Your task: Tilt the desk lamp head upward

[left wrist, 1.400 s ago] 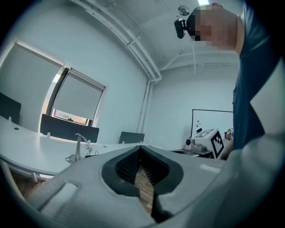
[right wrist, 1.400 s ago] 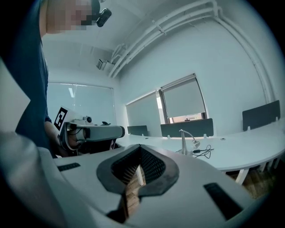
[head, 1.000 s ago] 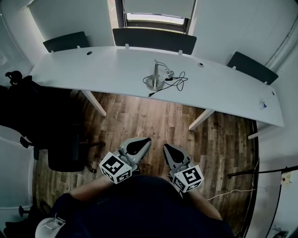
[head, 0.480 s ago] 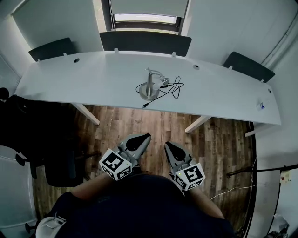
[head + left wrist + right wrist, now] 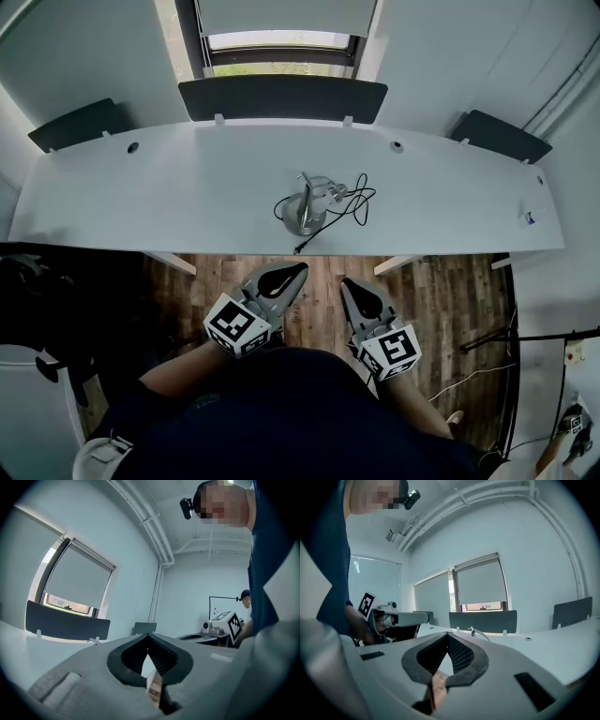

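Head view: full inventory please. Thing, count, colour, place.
desk: 1, white, long, across the middle
desk lamp: 1, silver, mid-desk near the front edge
cable: 1, black, looped right of the lamp
panels: 3, dark, along the desk's far edge
window: 1, grey blind mostly down, behind the middle panel
floor: brown wood, below the desk
small item: 1, white and blue, desk's right end; too small to identify
stand: 1, black, right edge
person's top: dark blue, bottom
left gripper: grey, jaws shut, empty, short of the desk
right gripper: grey, jaws shut, empty, beside the left
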`<state>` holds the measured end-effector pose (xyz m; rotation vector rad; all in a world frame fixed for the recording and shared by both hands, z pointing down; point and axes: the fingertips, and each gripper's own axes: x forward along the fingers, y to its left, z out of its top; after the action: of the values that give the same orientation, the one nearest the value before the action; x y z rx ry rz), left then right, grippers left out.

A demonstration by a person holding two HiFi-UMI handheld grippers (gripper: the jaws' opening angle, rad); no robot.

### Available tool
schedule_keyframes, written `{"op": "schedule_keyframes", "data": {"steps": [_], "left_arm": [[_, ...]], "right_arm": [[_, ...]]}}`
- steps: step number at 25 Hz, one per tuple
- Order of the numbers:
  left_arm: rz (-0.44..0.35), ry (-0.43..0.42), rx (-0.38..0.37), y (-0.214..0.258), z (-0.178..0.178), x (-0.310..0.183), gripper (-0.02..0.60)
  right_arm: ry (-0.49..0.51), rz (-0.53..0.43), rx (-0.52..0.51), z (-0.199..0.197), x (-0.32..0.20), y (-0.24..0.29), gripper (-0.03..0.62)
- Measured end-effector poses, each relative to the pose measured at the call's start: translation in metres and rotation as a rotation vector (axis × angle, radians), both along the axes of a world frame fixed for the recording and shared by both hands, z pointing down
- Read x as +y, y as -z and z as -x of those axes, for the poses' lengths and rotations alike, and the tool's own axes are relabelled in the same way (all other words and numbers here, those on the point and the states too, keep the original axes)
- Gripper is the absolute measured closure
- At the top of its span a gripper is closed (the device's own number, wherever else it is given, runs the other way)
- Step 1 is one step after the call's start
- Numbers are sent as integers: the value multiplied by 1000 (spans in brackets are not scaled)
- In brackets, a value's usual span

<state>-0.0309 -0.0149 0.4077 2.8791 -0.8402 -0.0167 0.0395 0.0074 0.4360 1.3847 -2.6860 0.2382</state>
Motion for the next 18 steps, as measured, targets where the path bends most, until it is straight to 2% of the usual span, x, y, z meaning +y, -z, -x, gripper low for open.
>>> {"op": "schedule_keyframes", "data": {"steps": [8,18], "left_arm": [[46,-10,-10,-19,11,-58,575],[95,47,-32,-29,-15,-99,575]], "right_arm": [[-58,11,17,6,-54,-1,583],[20,40,24,-20,-110,-15,583]]}}
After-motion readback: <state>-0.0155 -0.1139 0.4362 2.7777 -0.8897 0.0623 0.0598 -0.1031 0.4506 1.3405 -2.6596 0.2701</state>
